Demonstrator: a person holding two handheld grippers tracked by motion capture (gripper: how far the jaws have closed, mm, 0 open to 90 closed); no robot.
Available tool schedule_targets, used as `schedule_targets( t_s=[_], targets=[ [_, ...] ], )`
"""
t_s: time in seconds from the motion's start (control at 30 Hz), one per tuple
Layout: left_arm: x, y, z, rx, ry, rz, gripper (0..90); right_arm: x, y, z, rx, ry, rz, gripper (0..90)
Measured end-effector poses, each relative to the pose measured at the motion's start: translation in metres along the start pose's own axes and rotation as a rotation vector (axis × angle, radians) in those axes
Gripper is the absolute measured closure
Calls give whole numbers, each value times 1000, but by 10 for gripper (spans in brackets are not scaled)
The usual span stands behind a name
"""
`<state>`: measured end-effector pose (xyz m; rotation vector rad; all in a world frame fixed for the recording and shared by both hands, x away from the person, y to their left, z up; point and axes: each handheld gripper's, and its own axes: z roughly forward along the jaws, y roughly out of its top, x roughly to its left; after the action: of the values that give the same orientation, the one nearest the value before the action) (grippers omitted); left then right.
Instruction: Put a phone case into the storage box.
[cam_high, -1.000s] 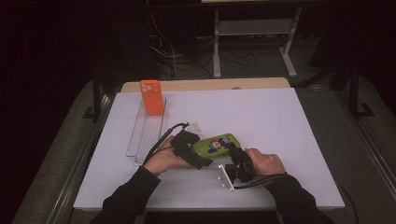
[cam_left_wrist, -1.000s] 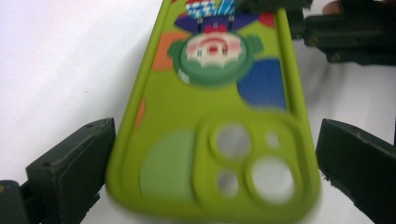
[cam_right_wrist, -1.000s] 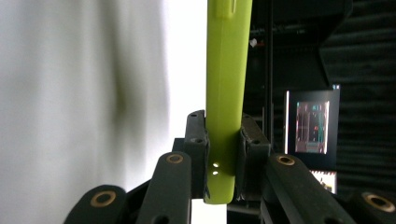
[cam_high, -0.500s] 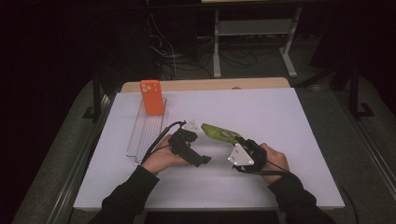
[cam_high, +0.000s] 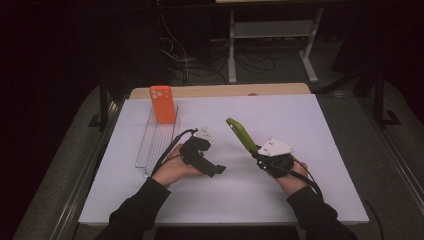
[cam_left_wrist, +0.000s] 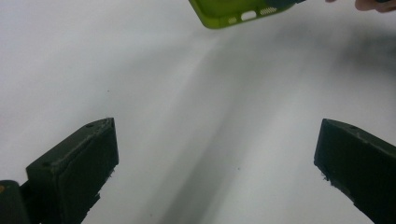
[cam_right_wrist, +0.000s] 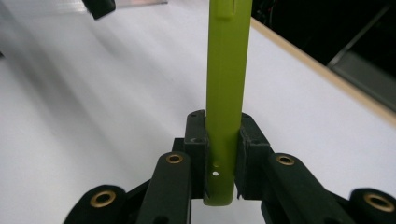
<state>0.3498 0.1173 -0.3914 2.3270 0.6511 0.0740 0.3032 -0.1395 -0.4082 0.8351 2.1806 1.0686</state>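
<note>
With the right gripper (cam_high: 256, 153) clamped on the lower end of a green phone case (cam_high: 241, 134) above mid-table, and the left gripper (cam_high: 216, 169) spread empty at nine o'clock, probably heading for the clear rack (cam_high: 157, 142) by the orange case (cam_high: 162, 104): keeping it edge-on.

My white sheet-covered surface (cam_high: 300, 170) is evenly lit from above while the room behind it falls nearly black. In my left gripper view the surface smears into soft grey streaks of motion blur, with a dim shadow at upper right. In my right gripper view the lime-green plastic phone case (cam_right_wrist: 226, 93) is sharp near my right tongs (cam_right_wrist: 223, 154) and softens toward the top.
</note>
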Motion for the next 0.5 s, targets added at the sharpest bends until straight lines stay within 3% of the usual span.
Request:
schedule_targets(
  t_s=[0.07,0.23,0.5],
  targets=[
    [-1,0,1,-14,0,-24,0,-4,-1,0,5,28,54,762],
    [1,-1,1,-23,5,-33,0,-8,-2,1,-10,87,171,763],
    [1,-1,1,-28,10,-48,0,-15,-4,2,-31,152,295,762]
  ],
)
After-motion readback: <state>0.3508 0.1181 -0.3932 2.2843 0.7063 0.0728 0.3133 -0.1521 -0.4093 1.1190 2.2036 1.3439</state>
